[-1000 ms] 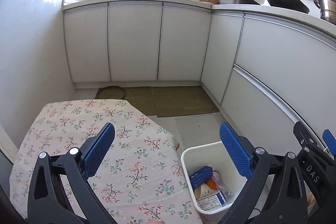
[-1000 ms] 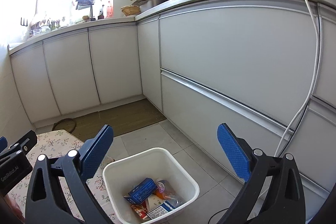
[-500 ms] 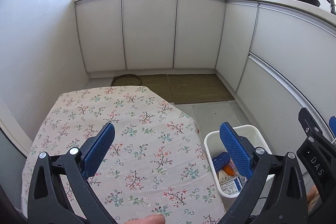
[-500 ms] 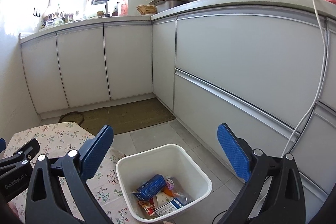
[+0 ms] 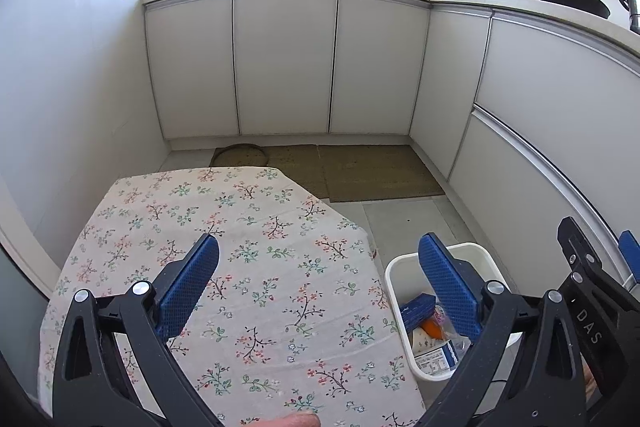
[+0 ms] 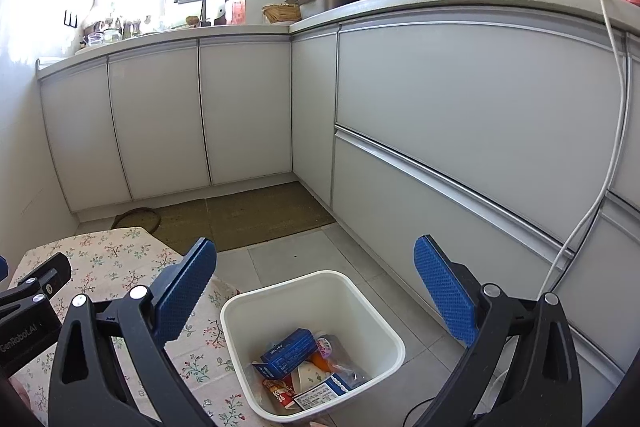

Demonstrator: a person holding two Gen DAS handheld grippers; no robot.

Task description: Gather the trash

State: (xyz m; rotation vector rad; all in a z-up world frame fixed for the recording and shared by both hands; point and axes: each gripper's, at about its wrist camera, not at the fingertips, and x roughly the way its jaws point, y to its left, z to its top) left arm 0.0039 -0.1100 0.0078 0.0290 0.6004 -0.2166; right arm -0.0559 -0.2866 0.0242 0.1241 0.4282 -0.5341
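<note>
Now both tongs, left tongs [image 5: 318,285] and right tongs [image 6: 314,287], gape empty; we risk knocking the bin [image 6: 384,323] beside the surface [image 5: 240,227].

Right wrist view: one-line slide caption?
Open right claw above white bin holding blue box and wrappers, beside floral-clothed table.

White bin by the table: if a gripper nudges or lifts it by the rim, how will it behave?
The bin looks like thin plastic with only a few wrappers and a blue box inside, so probably light and apt to slide on the smooth floor tiles. Its walls taper downward, so a rim push may tip it. A one-sided rim grip would likely flex the wall.
</note>
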